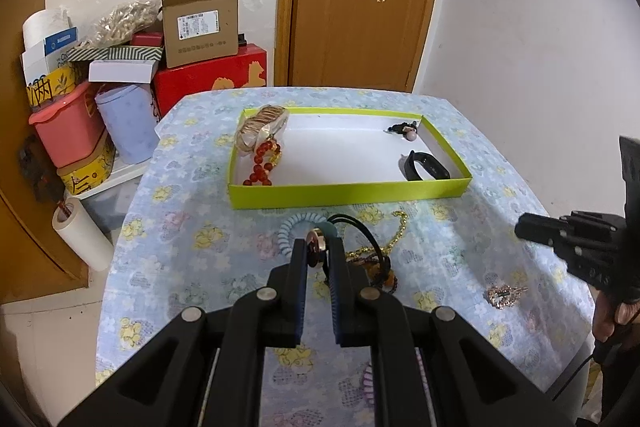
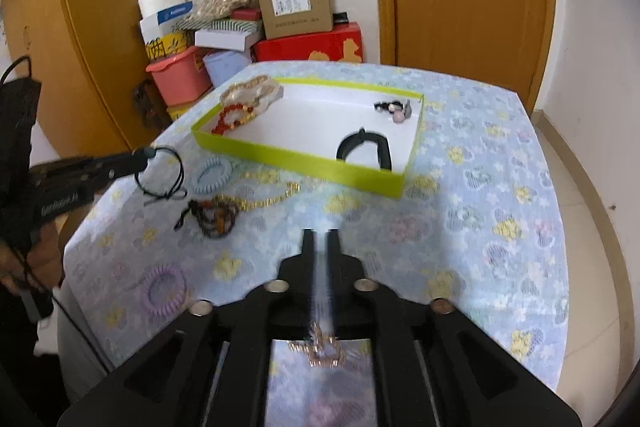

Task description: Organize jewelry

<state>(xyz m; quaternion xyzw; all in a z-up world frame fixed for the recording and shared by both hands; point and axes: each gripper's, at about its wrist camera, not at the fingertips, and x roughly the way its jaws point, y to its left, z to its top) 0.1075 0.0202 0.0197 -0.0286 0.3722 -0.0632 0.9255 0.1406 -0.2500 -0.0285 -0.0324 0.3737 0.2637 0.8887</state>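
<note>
Here the left tool [image 1: 318, 247] is clamped on a round pendant [image 1: 316, 247] with a black cord [image 1: 360, 231] looping off it; the right wrist view shows the same cord necklace [image 2: 162, 173] hanging clear of the bench [image 2: 480, 219] from that tool's tip [image 2: 141, 159], which the left view cannot make plain. The right tool [image 2: 320, 239] has its jaws a little apart with nothing between the tips; a gold rhinestone brooch [image 2: 320, 345] lies on the cloth under its body, at six o'clock in its own view, and at four o'clock of the left tool's tips in the left view [image 1: 502, 294], just beside the right tool [image 1: 532, 227].

The green tray [image 1: 348, 193] sits at twelve o'clock in both views. Inside it, red beads [image 1: 262, 163] and a pale gold-trimmed bundle [image 1: 260, 127] fill the far left corner, a black wristband [image 1: 424, 165] stands at the near right, and a small black and pink piece [image 1: 406, 129] lies at the far right.

Only the right wrist view shows a purple coil hair tie [image 2: 164, 290] at nine o'clock near the bench edge. It also shows fully the blue coil tie [image 2: 211, 175], gold chain [image 2: 268, 193] and dark beaded bracelet [image 2: 218, 213], which the left tool partly hides in its own view.
</note>
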